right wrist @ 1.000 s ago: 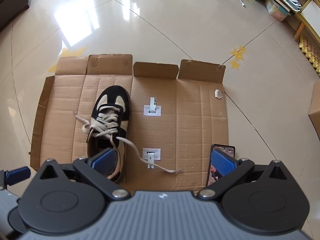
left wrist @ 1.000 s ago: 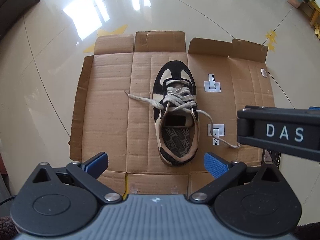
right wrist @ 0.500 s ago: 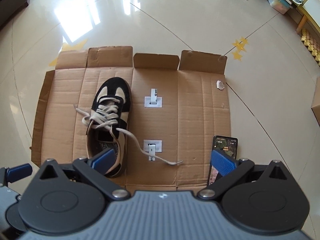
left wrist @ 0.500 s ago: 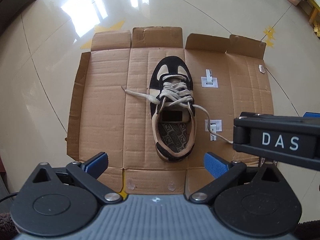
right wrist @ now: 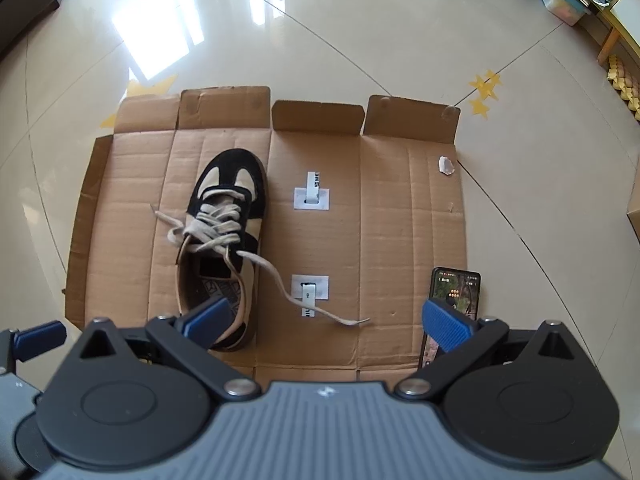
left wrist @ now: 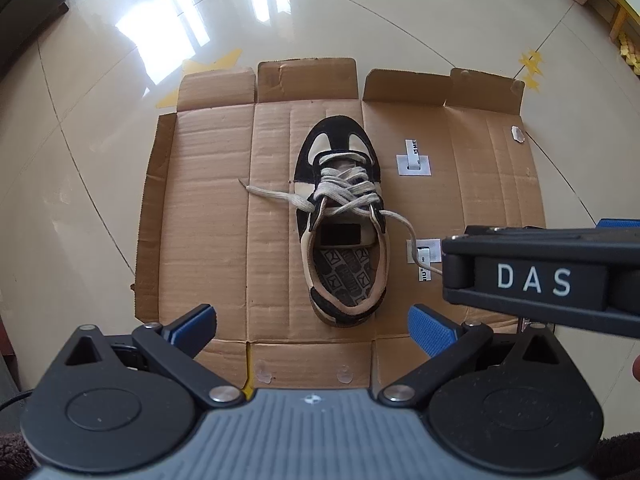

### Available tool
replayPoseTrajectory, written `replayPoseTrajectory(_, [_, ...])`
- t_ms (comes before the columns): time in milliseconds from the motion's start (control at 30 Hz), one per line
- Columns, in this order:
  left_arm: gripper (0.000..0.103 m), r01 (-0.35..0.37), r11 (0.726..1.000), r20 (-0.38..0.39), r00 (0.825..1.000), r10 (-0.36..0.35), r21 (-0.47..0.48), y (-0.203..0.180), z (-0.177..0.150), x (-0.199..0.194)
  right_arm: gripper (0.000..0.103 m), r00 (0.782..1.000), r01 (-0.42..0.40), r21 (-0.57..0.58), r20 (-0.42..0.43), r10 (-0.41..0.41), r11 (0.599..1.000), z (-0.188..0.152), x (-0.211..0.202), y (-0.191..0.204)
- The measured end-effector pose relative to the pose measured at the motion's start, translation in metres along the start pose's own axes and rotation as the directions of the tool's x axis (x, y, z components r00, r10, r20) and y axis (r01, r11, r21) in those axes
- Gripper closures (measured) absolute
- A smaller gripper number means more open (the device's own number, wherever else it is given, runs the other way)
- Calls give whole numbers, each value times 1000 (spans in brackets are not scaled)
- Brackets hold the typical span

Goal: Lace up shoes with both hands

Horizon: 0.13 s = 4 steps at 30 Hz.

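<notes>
Only my right view shows the phone [right wrist: 456,292]; my left view reads "DAS" on the right gripper [left wrist: 536,280]; both grippers, left gripper [left wrist: 314,330] included, gape empty.

Glossy tiled floor [left wrist: 100,208] (window glare).

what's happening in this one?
A person holds two claws above a black-and-beige shoe lying on flattened cardboard on the floor. The left claw and right claw are both open and hold nothing. The shoe is laced but untied: one lace end trails to its left, the other to its right across a white label. A phone lies at the cardboard's right edge.
</notes>
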State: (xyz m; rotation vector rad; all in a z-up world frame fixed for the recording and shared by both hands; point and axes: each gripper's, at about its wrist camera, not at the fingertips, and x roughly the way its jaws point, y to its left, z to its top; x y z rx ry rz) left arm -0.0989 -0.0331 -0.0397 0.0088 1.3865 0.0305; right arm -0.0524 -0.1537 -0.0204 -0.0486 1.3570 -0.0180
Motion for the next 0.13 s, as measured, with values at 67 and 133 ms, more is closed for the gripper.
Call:
replayPoseTrajectory(67, [1, 3, 1000, 3, 1000, -3, 2, 0, 0, -1, 0, 1000, -2, -3, -4, 2, 1000, -1, 1, 1])
replayPoseTrajectory(133, [1, 4, 1000, 14, 1000, -4, 6, 0, -1, -3, 0, 1000, -5, -5, -9, 5, 1000, -1, 1, 2])
